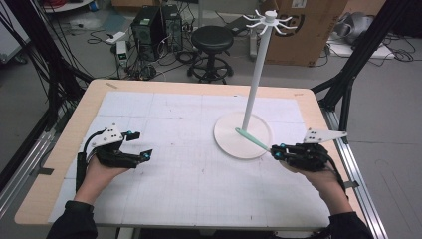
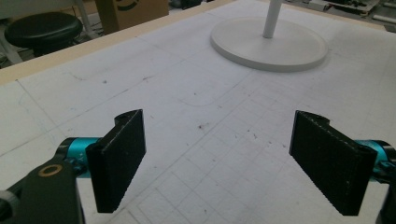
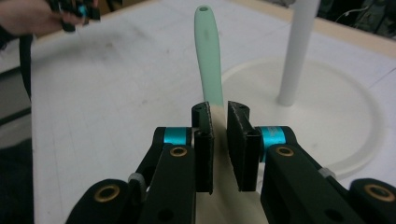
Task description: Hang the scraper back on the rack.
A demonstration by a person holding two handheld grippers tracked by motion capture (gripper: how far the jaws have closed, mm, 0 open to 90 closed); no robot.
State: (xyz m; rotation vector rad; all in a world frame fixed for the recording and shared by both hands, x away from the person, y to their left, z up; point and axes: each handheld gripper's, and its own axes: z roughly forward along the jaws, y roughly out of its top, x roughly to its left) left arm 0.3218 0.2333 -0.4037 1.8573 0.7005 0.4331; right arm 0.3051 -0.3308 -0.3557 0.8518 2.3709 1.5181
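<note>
**Right hand holding a mint-handled utensil beside the hook stand**

Sleeves and forearms are coming in at the bottom of the high view, mine, one to each gripper. My left gripper (image 1: pixel 138 145) is resting low on the white gridded mat (image 1: pixel 189 174), well apart from everything else, its jaws spread wide around bare mat. I judge I am parking it there because the other hand is doing the work. My right gripper (image 1: pixel 274 152) is sitting just beside the round base (image 1: pixel 226 139) of the white stand (image 1: pixel 256 69), and a slim utensil (image 1: pixel 251 139) with a mint handle is reaching from its jaws up over the base toward the pole. The stand's top is carrying a ring of hooks (image 1: pixel 268 20), all bare.

Looking along my left gripper's jaws, the two black pads (image 2: pixel 119 156) are standing far apart with only gridded mat between them. The stand's base (image 2: pixel 299 51) is lying ahead, clear of me.

Looking along my right gripper's jaws, they are drawn narrow and pinching the utensil (image 3: pixel 208 60) at its pale lower part, so the mint handle is pointing away from me. A small hole is showing at the far tip of the handle; holding it by the other end is leaving that hole free, probably for hanging on a hook. The pole (image 3: pixel 299 51) is rising just to the right, untouched. My other hand (image 3: pixel 32 16) is showing far off at the top left.
</note>
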